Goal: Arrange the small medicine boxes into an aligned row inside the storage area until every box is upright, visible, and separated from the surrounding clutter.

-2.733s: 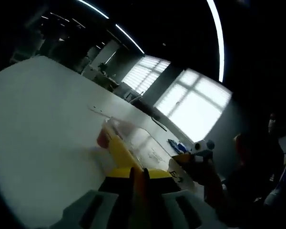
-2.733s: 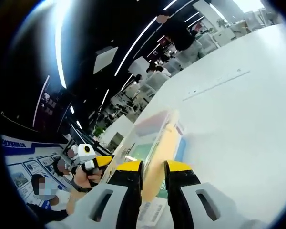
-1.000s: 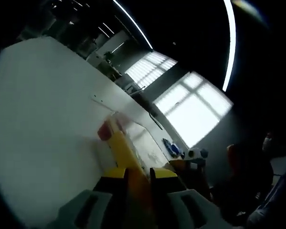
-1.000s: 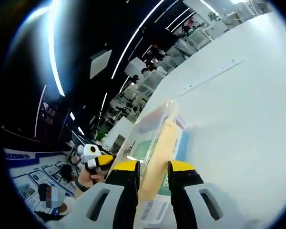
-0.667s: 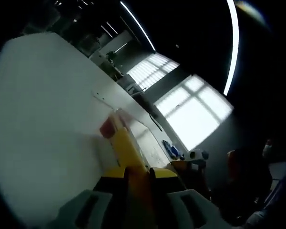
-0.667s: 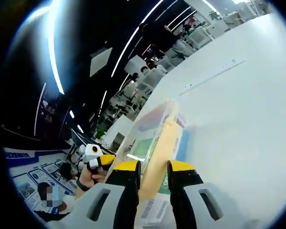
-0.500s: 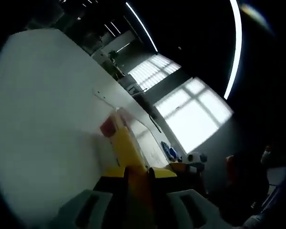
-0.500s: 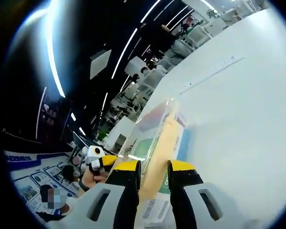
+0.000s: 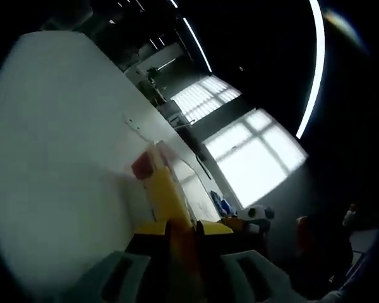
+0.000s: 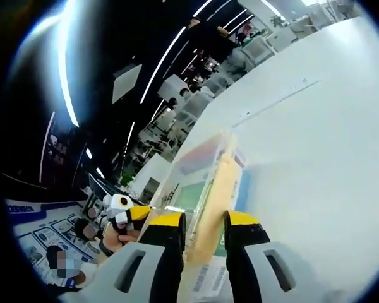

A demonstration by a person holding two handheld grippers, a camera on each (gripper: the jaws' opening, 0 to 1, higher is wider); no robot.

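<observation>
A clear storage bin [image 10: 199, 165] lies on the white table [image 10: 316, 158]. Through its wall I see a green and white medicine box [image 10: 188, 197]. A white box with a barcode [image 10: 205, 278] shows low between the jaws. My right gripper [image 10: 205, 222] is shut on the bin's yellowish wall [image 10: 216, 192], which runs away from the jaws. In the left gripper view the same bin [image 9: 191, 183] has a red box [image 9: 141, 168] at its far end. My left gripper [image 9: 183, 228] is shut on the yellow wall [image 9: 167, 196]. Each gripper shows beside the bin in the other's view: left gripper [image 10: 121, 211], right gripper [image 9: 256, 214].
The table [image 9: 57, 139] stretches wide and white around the bin, with a thin line across its surface [image 10: 281, 98]. People and desks [image 10: 230, 53] stand beyond its far edge. Bright windows [image 9: 252, 148] lie behind the bin in the left gripper view.
Both views have drifted slightly with the hands. The bin stays held by both grippers, and nothing inside it has visibly moved.
</observation>
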